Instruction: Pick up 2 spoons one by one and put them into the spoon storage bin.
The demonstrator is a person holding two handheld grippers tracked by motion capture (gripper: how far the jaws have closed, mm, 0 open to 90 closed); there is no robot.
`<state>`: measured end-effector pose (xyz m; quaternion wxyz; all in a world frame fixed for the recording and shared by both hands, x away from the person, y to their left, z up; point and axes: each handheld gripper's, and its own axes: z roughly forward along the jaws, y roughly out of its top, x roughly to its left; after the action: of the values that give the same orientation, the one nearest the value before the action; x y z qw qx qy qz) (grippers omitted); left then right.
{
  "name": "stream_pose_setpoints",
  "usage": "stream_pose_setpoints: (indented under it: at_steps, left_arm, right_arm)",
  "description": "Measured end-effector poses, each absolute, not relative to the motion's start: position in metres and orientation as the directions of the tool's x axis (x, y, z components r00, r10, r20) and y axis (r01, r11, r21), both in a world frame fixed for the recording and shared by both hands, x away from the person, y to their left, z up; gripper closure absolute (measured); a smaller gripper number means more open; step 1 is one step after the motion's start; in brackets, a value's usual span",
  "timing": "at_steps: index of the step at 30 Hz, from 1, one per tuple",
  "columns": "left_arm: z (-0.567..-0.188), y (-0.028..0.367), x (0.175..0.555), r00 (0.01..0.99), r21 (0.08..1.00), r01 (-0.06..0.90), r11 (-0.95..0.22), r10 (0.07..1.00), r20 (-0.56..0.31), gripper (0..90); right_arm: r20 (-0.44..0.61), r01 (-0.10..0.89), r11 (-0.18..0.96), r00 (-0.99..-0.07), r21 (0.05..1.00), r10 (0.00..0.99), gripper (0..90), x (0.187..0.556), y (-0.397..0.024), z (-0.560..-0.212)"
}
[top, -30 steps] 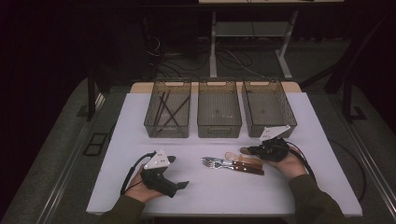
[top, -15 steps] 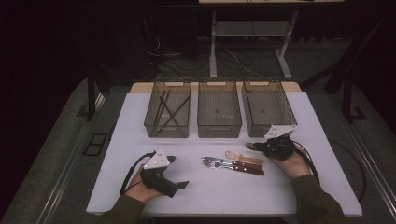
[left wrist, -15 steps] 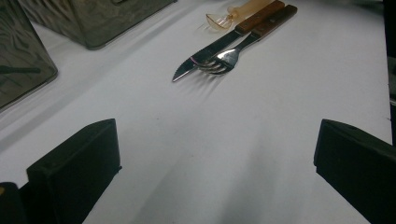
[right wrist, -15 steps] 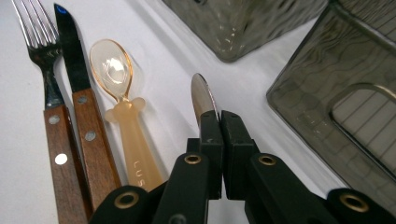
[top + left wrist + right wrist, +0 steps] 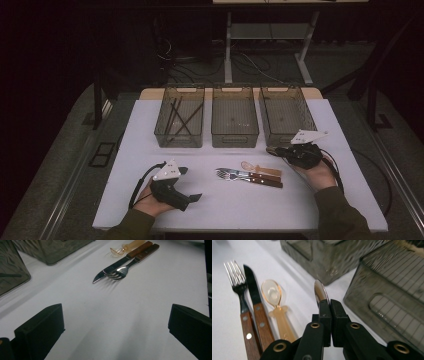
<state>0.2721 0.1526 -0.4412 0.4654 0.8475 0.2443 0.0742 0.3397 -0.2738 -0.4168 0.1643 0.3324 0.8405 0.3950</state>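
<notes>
Between the closed fingers [image 5: 325, 315] of our right gripper [image 5: 329, 305] we clamp a metal spoon [image 5: 320, 292], its bowl sticking out just past the fingertips, above the table [image 5: 294, 285]. Left of those fingers lie an amber plastic spoon [image 5: 277, 312], a knife [image 5: 256, 306] and a fork [image 5: 239, 293], side by side. Our left gripper [image 5: 112, 327] has its fingers [image 5: 40, 330] wide apart over bare table, with the cutlery well ahead of them.

Right claw [image 5: 278, 151], metal spoon [image 5: 320, 292] higher.
</notes>
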Motion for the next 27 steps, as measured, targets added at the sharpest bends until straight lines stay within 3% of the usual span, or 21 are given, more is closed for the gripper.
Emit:
stream_pose_setpoints:
  at_steps: [16, 27]
  left_arm:
    - [-0.442, 0.152, 0.273, 0.868, 0.829, 0.350, -0.436, 0.483, -0.113, 0.0]
    - [-0.442, 0.152, 0.274, 0.867, 0.832, 0.352, -0.428, 0.485, -0.117, 0.0]
  right_arm:
    - [0.026, 0.399, 0.352, -0.692, 0.847, 0.722, 87.8, 0.351, -0.274, -0.394]
    - [0.027, 0.392, 0.344, -0.692, 0.853, 0.722, 87.9, 0.366, -0.264, -0.379]
